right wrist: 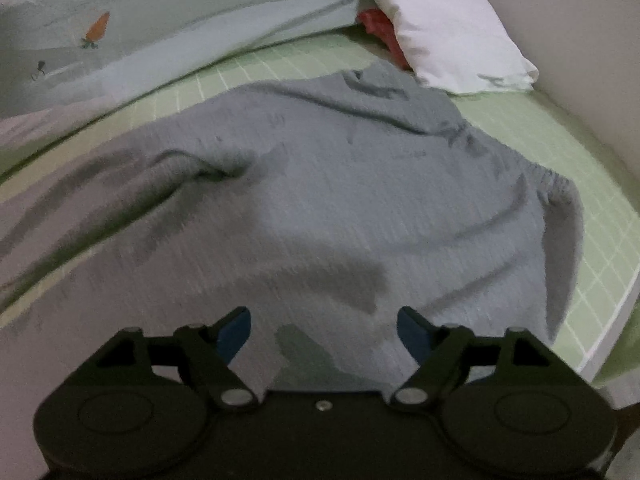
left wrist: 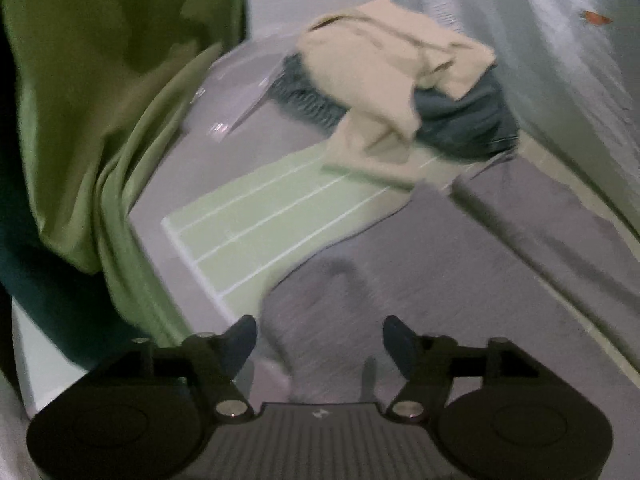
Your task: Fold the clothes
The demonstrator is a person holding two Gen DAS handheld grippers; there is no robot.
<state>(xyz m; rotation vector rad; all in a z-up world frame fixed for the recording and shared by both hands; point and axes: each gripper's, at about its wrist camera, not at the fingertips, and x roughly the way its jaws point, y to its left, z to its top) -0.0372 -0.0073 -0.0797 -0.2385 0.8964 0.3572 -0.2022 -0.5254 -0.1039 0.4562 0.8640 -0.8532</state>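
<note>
1. Grey garment [right wrist: 320, 184] lies spread, rumpled with long creases, over a green mat [right wrist: 560, 128] with a white grid, which covers the bed surface.
2. Right gripper [right wrist: 324, 326] hangs just above the near part of this garment, its jaws wide apart with nothing between them.
3. Left gripper [left wrist: 320, 334] is likewise spread wide and holds nothing; grey cloth lies below it, though blur hides whether the fingers touch it.
4. Ahead of the left gripper, a beige garment [left wrist: 396, 92] lies heaped on a dark grey garment [left wrist: 460, 128], with one beige end trailing onto the green mat.
5. An olive-green cloth [left wrist: 100, 120] hangs at the left of that view.
6. Beyond the grey garment, a white pillow [right wrist: 448, 36] rests over something red [right wrist: 380, 28].
7. A pale sheet with a carrot print [right wrist: 98, 28] runs along the far side.
</note>
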